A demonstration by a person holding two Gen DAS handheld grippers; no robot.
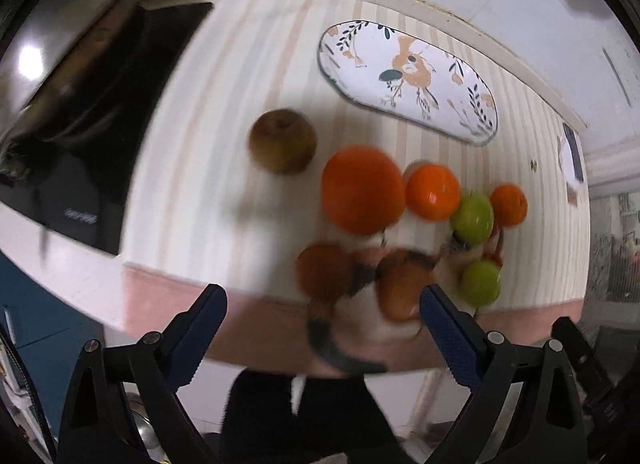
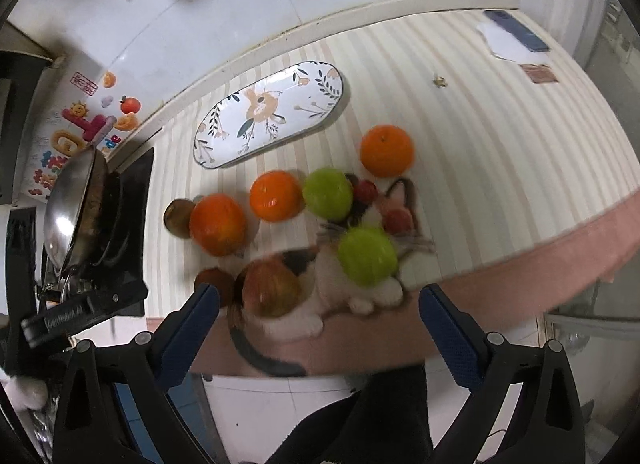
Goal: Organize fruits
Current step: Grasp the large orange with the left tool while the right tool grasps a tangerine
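Fruits lie loose on a striped mat. In the left wrist view I see a brown fruit (image 1: 283, 141), a big orange (image 1: 363, 189), a smaller orange (image 1: 433, 192), two green apples (image 1: 473, 218) (image 1: 480, 283) and a reddish apple (image 1: 402, 286). An oval floral plate (image 1: 408, 77) stands empty behind them; it also shows in the right wrist view (image 2: 269, 113). The right wrist view shows oranges (image 2: 386, 150) (image 2: 276, 195), green apples (image 2: 328, 192) (image 2: 367, 256) and a red-yellow apple (image 2: 272, 288). My left gripper (image 1: 322, 328) and right gripper (image 2: 318, 324) are both open and empty, above the mat's near edge.
A steel wok (image 2: 72, 215) sits on a black cooktop (image 2: 128, 223) at the left. A cat picture (image 2: 360, 264) is printed on the mat under the fruits. A phone (image 2: 516, 35) and papers lie at the far right. The counter's front edge runs just below the fruits.
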